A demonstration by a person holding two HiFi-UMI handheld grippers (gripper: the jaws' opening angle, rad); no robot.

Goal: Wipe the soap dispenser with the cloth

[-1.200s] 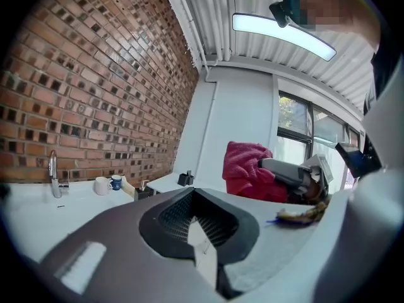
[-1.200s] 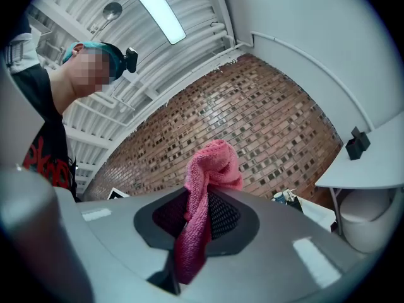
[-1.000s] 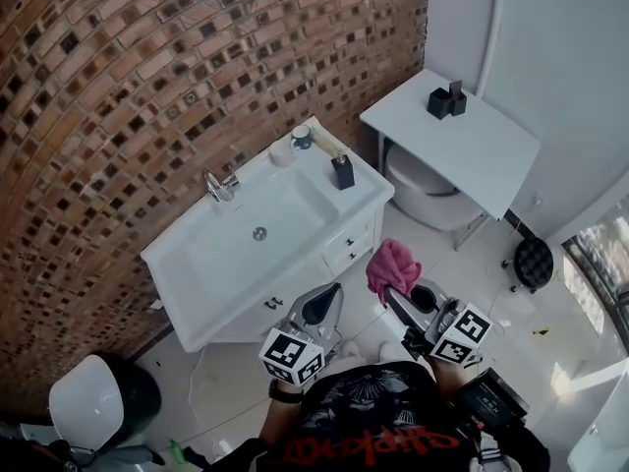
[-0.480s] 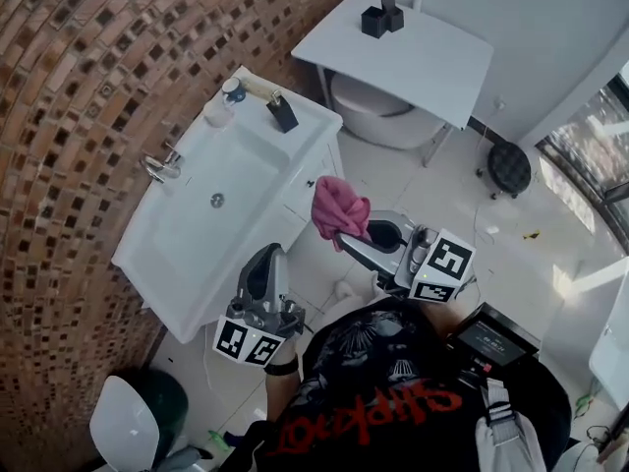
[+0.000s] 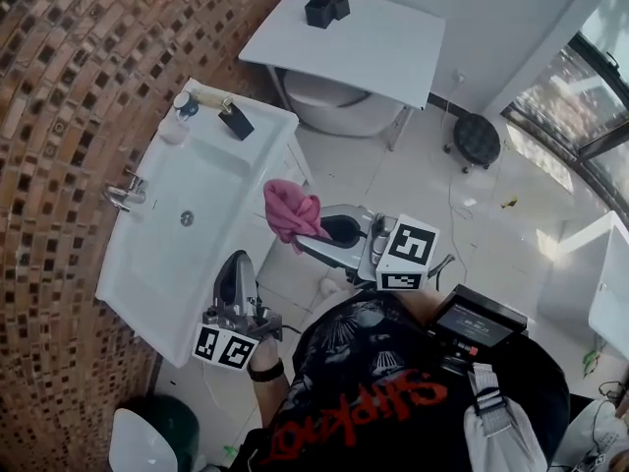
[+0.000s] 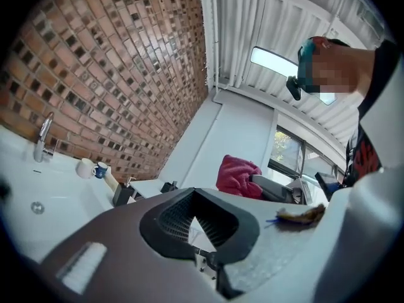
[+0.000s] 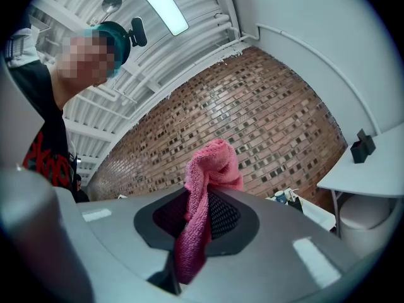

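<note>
A white cup [image 5: 173, 131] and a small blue cup [image 5: 183, 100] stand at the far corner of the white counter [image 5: 147, 298]. I cannot see inside them. Just beside them stands the soap dispenser [image 5: 236, 122], a black box with a pump on top. The right claw [image 7: 192, 223] squeezes a pink cloth [image 5: 292, 211], well apart from it. The left claw [image 5: 239, 264] is closed and holds nothing.

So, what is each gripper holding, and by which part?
The right gripper is shut on the pink cloth, pinching a bunched strip of it; the bulk sticks out past the jaw tips. The left gripper is shut and empty.
</note>
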